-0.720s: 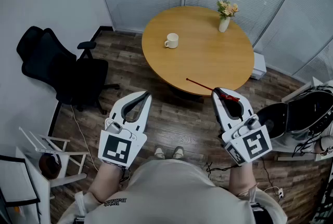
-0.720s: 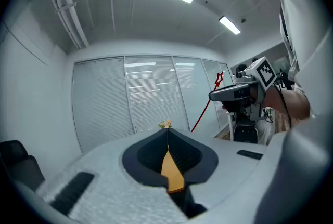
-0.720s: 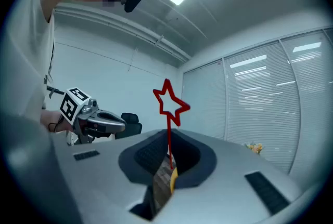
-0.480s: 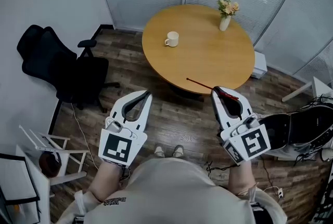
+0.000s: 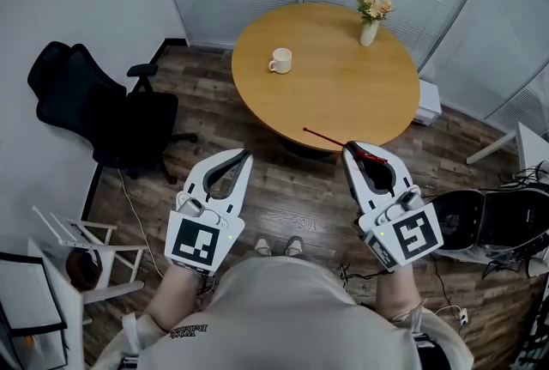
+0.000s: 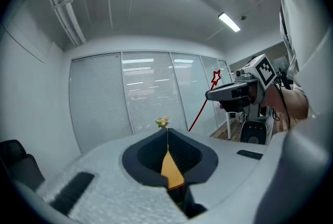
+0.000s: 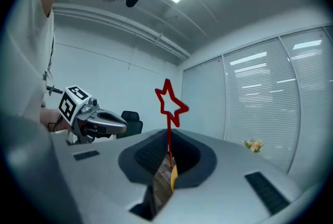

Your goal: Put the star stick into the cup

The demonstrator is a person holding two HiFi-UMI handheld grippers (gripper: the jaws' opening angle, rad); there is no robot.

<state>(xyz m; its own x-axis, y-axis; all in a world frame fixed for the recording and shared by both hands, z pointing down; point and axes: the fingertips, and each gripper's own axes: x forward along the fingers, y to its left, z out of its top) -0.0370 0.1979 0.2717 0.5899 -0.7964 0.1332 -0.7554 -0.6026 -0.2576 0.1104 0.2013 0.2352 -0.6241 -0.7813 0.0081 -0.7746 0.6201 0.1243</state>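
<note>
The star stick (image 5: 329, 138) is gripped between the closed jaws of the right gripper (image 5: 350, 148), in the air and not yet at the table. In the right gripper view the red star (image 7: 169, 103) is seen standing above the jaw tips of the right gripper (image 7: 168, 137), with the thin shaft going down into the narrow gap between them. In the left gripper view the same stick (image 6: 202, 107) is seen slanted, the star on top and the shaft going down to the left past the tip of the right gripper (image 6: 229, 94).

The left gripper (image 5: 246, 154) is held beside it, well apart, at about the same height. Its jaws are pressed together, and nothing is seen between them in the left gripper view (image 6: 167, 132).

The cup (image 5: 280, 61), white and with a handle, is standing on the round wooden table (image 5: 343, 94), at the far left part, well apart from both grippers. A small vase with flowers (image 5: 371, 20) is placed near the far edge of the table. A black office chair (image 5: 94, 115) is seen on the floor at the left of the table.
</note>
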